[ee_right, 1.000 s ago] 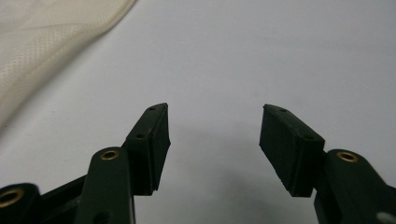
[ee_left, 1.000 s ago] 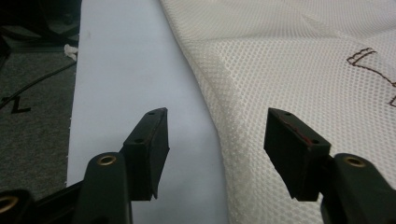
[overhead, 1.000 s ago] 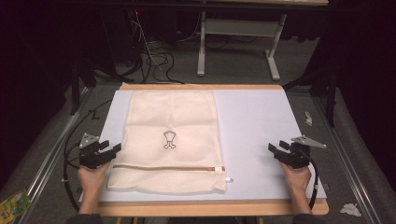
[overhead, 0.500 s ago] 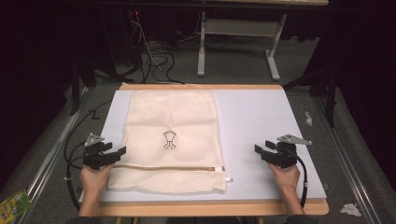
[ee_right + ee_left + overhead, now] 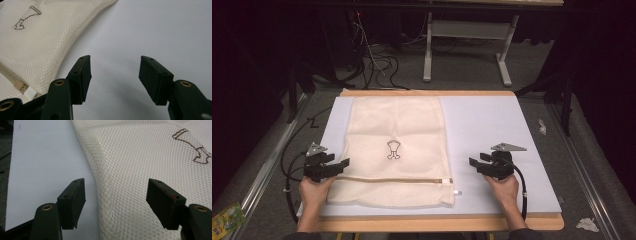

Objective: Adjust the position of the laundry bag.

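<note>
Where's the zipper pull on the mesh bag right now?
In the high view the zipper pull sits at the right end of the zipper, near the mesh bag's bottom right corner, just left of the right claw.

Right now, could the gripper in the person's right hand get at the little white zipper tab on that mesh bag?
Probably yes. The right gripper stands open beside the mesh bag, its jaws aimed toward the zipper tab at the bag's near corner. Only bare white table cover lies between them.

Cream mesh bag point(image 5: 395, 150) flat, zipped
</note>
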Motion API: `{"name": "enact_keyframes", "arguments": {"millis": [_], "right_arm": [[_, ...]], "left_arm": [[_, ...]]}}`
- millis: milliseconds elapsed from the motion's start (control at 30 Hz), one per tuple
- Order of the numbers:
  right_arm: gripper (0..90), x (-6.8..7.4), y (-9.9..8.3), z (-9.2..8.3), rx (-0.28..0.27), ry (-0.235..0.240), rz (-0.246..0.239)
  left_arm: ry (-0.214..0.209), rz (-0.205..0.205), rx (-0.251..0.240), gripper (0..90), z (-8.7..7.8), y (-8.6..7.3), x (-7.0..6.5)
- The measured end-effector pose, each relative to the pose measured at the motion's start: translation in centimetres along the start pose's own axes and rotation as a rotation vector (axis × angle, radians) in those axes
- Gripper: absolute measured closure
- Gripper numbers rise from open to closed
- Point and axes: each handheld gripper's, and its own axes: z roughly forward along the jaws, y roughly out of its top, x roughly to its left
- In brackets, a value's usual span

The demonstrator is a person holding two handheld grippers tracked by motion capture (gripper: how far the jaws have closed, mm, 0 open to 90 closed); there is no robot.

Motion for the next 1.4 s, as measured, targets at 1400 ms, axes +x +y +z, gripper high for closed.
{"name": "enact_keyframes", "arguments": {"millis": [1400], "right_arm": [[47.9, 5.7, 2.7, 6.9, 0.168, 0.134, -0.001]], "left_arm": [[0.008, -0.038, 0.084, 50.1, 2.1, 0.4, -0.7]]}}
